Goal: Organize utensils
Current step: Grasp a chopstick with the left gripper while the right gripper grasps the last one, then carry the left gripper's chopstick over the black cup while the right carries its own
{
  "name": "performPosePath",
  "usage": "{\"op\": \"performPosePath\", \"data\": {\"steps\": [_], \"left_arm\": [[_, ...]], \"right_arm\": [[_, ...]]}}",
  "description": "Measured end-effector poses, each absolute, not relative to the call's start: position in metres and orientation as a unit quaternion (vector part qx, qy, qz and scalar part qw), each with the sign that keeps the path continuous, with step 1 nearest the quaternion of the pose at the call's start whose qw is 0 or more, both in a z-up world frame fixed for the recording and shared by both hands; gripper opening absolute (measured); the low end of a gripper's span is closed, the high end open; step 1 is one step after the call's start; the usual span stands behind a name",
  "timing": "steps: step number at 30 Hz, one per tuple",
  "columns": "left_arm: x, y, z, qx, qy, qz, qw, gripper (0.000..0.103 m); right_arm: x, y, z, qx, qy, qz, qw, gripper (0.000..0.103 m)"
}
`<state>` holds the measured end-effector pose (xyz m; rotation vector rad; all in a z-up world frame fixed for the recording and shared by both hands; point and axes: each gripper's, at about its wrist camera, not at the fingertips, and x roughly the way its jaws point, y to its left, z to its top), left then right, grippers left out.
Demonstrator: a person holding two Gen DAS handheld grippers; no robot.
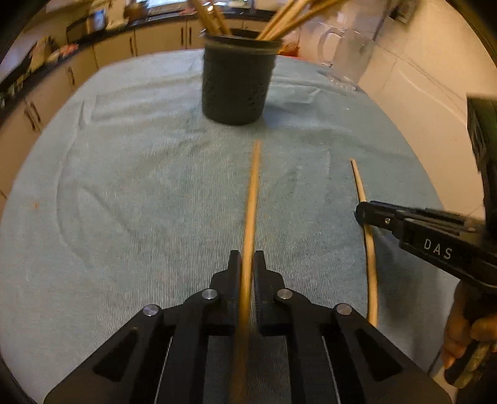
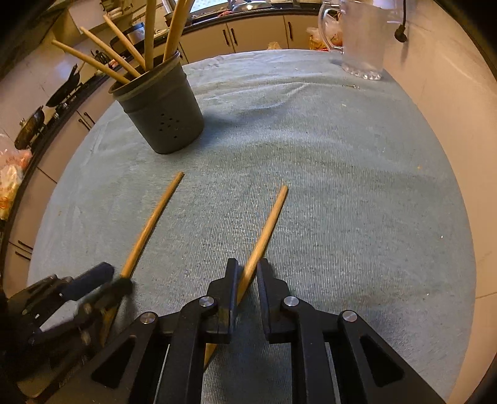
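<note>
In the left wrist view the left gripper (image 1: 247,261) fills the bottom centre of the frame, its two black jaws drawn narrow around a wooden chopstick (image 1: 252,199) that runs up the middle of the frame from between the pads, its far tip lying on the blue-green cloth (image 1: 124,186) just short of the dark utensil holder (image 1: 236,87). The holder stands upright at the upper centre of that frame, with several more wooden sticks (image 1: 289,21) fanning out of its mouth. To the right in the same view a second chopstick (image 1: 369,248) lies on the cloth, and the right gripper (image 1: 362,214) comes in from the right edge with its tips over that stick; a hand (image 1: 466,335) grips its handle in the lower right corner. In the right wrist view the right gripper (image 2: 247,273) sits at the bottom centre, its jaws nearly together with the second chopstick (image 2: 264,233) slanting up and to the right from between them; the stick crosses the gap at an angle and touches the left pad, though a sliver of space shows on the right side. The first chopstick (image 2: 149,227) lies to the left in this frame, its near end under the blurred left gripper (image 2: 119,284) in the lower left corner. The holder (image 2: 164,115) stands at the upper left here, small holes visible in its wall. A clear glass jug (image 2: 363,37) stands on the far edge of the cloth at the upper right.
</note>
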<state>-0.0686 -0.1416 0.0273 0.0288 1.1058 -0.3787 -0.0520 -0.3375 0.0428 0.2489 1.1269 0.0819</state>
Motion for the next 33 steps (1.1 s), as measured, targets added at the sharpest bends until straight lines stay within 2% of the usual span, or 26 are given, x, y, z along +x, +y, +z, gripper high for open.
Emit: {"op": "performPosePath", "data": {"steps": [3, 7, 16, 24, 33], "left_arm": [[-0.071, -0.132, 0.028, -0.025, 0.555, -0.190, 0.809, 0.007], [-0.071, -0.130, 0.037, -0.029, 0.558, -0.191, 0.807, 0.007], [-0.026, -0.145, 0.031, 0.012, 0.583, -0.176, 0.793, 0.009], [-0.005, -0.157, 0.031, 0.024, 0.576, -0.173, 0.799, 0.009], [0.006, -0.163, 0.027, -0.002, 0.557, -0.190, 0.809, 0.009]], "right_arm": [[-0.055, -0.341, 0.042, 0.126, 0.533, 0.046, 0.835, 0.014], [-0.054, -0.341, 0.042, 0.130, 0.534, 0.051, 0.834, 0.014], [-0.032, -0.353, 0.040, 0.183, 0.572, 0.044, 0.799, 0.017], [0.009, -0.343, 0.043, 0.131, 0.590, 0.010, 0.797, 0.017], [0.025, -0.341, 0.042, 0.132, 0.574, -0.006, 0.808, 0.017]]}}
